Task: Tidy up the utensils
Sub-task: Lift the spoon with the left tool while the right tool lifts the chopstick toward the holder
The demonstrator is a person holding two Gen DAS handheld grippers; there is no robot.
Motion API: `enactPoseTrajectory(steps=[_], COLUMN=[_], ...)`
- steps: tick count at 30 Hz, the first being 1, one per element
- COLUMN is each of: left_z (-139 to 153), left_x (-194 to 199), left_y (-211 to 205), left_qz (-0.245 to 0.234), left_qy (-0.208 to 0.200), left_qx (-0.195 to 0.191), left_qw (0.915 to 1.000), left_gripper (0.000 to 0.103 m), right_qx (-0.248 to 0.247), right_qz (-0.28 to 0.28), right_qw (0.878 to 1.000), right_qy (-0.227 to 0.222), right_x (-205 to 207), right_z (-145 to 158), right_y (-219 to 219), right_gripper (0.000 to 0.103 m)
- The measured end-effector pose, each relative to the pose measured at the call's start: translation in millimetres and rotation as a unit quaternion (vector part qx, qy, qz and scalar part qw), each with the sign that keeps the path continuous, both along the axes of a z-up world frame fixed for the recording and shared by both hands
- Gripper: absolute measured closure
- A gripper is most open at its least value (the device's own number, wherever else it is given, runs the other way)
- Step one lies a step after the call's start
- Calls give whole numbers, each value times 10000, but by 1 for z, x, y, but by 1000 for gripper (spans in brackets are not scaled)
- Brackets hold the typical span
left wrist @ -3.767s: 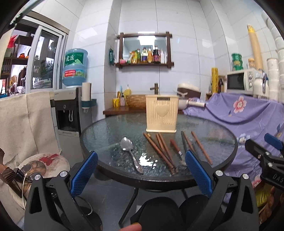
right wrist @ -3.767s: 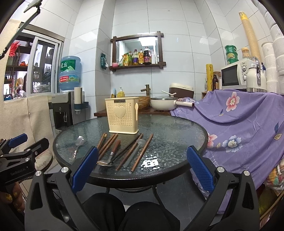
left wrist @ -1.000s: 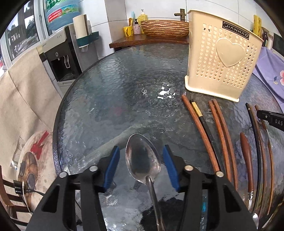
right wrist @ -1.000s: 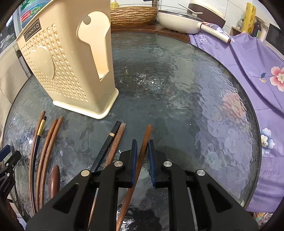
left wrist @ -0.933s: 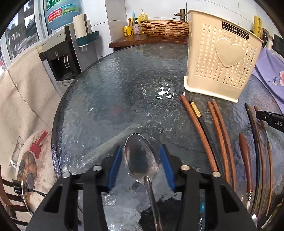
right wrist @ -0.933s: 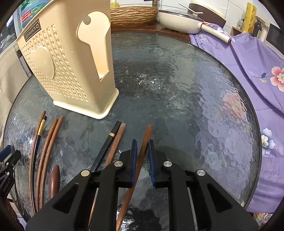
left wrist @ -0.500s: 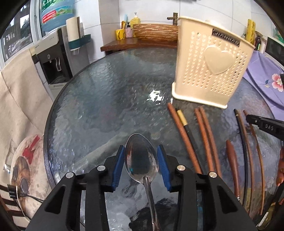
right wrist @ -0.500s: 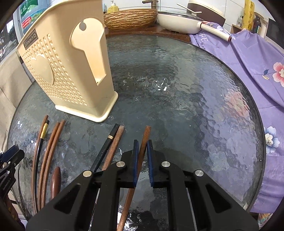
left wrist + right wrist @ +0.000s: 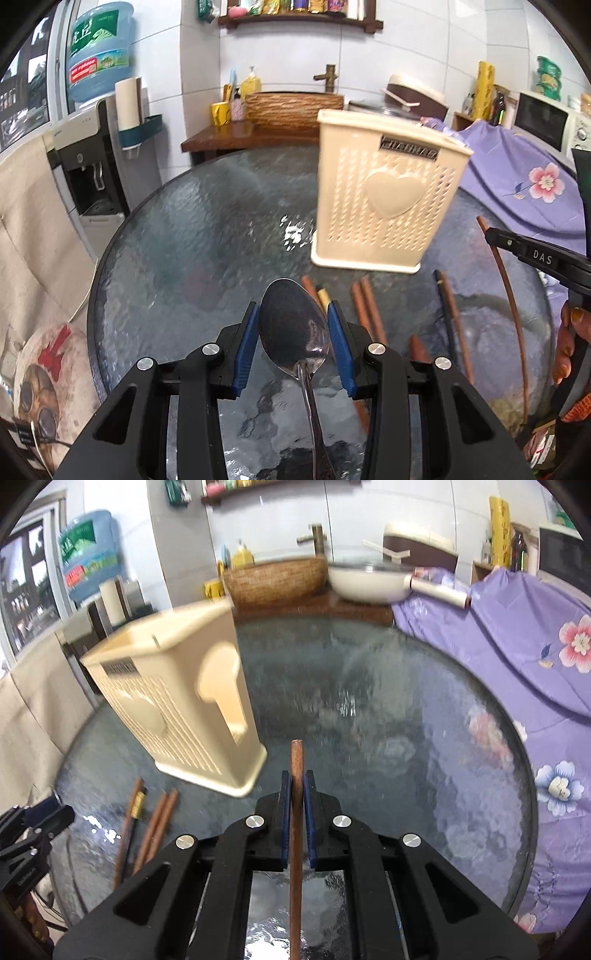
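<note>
You're only just getting going: nothing looks to be in the cream utensil holder [image 9: 384, 195] yet, though its inside is mostly hidden. On the left, your left gripper [image 9: 293, 341] is clamping the metal spoon [image 9: 293, 326] by its shiny bowl, lifted above the glass table [image 9: 192, 251]. Between you, several dark wooden chopsticks [image 9: 369, 314] are lying loose, waiting in front of the holder. On the right, your right gripper [image 9: 296, 812] is pinching one brown chopstick [image 9: 296, 771], tip pointing forward beside the holder.
</note>
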State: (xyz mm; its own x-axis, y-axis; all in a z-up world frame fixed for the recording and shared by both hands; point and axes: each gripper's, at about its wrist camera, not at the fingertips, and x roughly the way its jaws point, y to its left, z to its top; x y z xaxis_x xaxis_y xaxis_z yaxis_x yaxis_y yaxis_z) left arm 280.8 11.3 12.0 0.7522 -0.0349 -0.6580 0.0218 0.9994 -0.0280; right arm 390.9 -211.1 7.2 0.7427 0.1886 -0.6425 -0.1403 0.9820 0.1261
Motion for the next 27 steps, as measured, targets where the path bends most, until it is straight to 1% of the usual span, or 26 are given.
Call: enactPoseTrajectory(steps=[4, 5, 10, 21, 27], left_z=[15, 17, 27, 44, 56], left_x=[0, -1, -3, -9, -11], left_y=[-2, -2, -2, -6, -7], left_qz=[-172, -194, -340, -497, -575], left_qy=[-186, -219, -305, -500, -603], left_qx=[-135, -169, -373, -430, -433], left_qw=[9996, 9994, 9983, 9966, 9956], left_gripper=[66, 66, 66, 66, 66], right_qx=[105, 121, 114, 354, 377], right_qz=[40, 58, 145, 305, 410], right_qw=[9991, 9982, 9948, 9913, 9891], right_qy=[-413, -579, -1003, -1229, -1365], right_x=[-14, -20, -44, -75, -84], right_z=[27, 38, 70, 99, 112], right_y=[-5, -5, -8, -21, -23], right_gripper=[95, 95, 95, 96, 96])
